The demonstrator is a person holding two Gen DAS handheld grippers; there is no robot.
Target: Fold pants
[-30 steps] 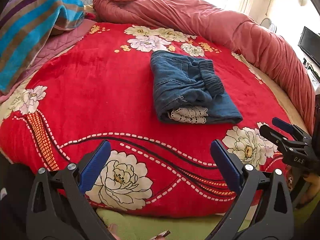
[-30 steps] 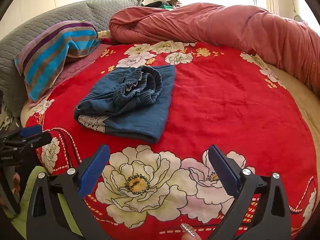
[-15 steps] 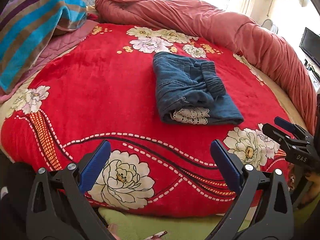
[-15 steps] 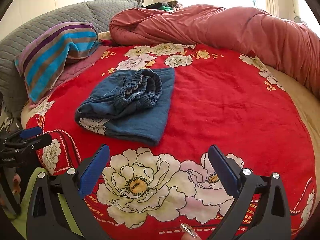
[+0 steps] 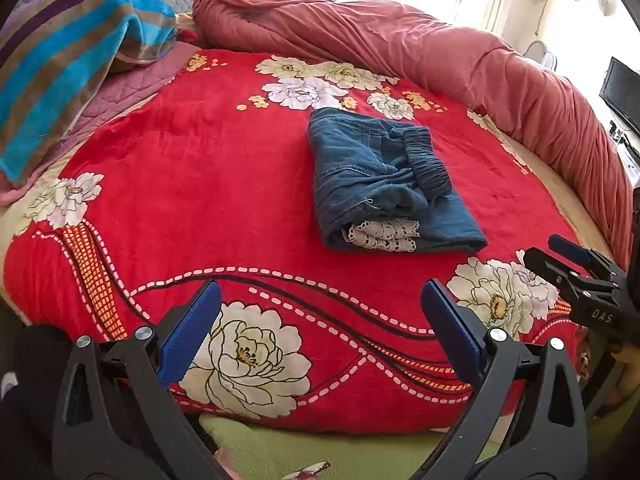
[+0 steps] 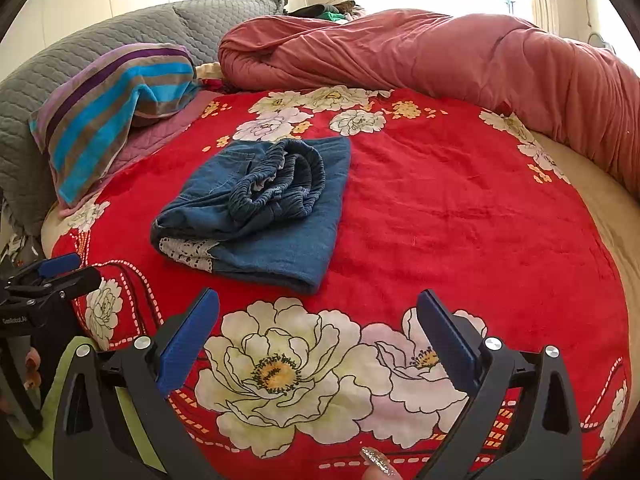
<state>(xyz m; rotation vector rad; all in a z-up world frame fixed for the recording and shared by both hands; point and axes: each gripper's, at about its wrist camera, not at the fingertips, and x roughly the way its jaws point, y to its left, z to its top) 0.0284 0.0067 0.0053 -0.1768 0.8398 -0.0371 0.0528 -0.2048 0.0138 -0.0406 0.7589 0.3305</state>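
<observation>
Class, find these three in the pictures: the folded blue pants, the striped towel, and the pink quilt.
folded blue pants (image 6: 280,236), right wrist view, on the flat lower layer.
striped towel (image 6: 104,120), right wrist view, on a blue stripe.
pink quilt (image 5: 400,40), left wrist view, on the bunched middle.

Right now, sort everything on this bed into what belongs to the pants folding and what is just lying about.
Belongs to the job:
- folded denim pants
- left gripper, open
- right gripper, open

Just lying about:
- red floral blanket
- striped towel
- rolled pink quilt
- grey quilted pillows
</observation>
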